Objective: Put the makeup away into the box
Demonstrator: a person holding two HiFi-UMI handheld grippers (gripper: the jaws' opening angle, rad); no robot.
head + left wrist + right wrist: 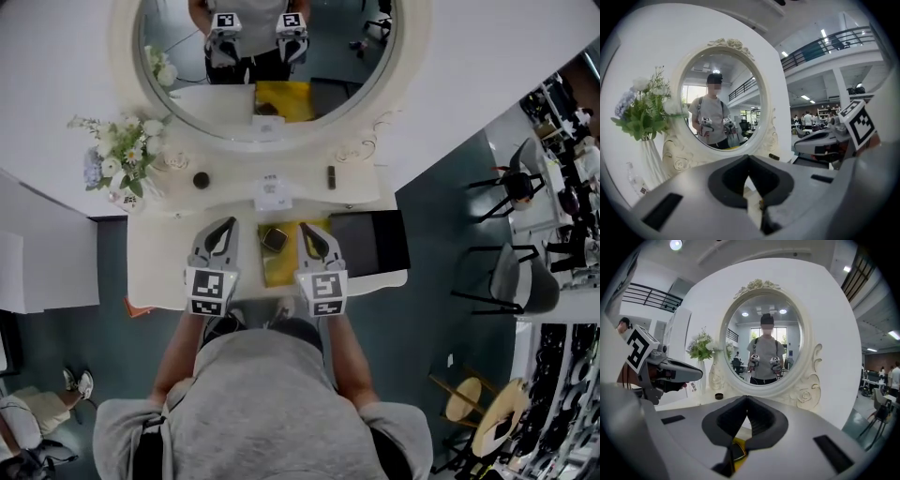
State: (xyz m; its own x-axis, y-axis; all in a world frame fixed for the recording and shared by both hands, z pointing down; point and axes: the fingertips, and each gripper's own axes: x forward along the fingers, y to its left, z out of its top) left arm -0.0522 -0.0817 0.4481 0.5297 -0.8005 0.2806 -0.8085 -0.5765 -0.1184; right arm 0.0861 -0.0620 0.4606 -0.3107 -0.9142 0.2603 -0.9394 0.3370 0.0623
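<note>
On the yellow cloth (281,270) at the front edge of the white dressing table (159,267) lies a small dark square makeup compact (274,239). It is outside the black rectangular box (370,242) that stands just right of the cloth, probably so the pieces only have a short way to go. The right gripper (307,230) hangs just beside the compact with its jaws clenched together on nothing; the cloth and compact show below them in its own view. The left gripper (227,225) waits on the compact's other side, also closed and empty, likely kept clear of the work. A small dark tube (331,176) and a round dark pot (201,180) sit farther back, under the oval mirror (375,84).
</note>
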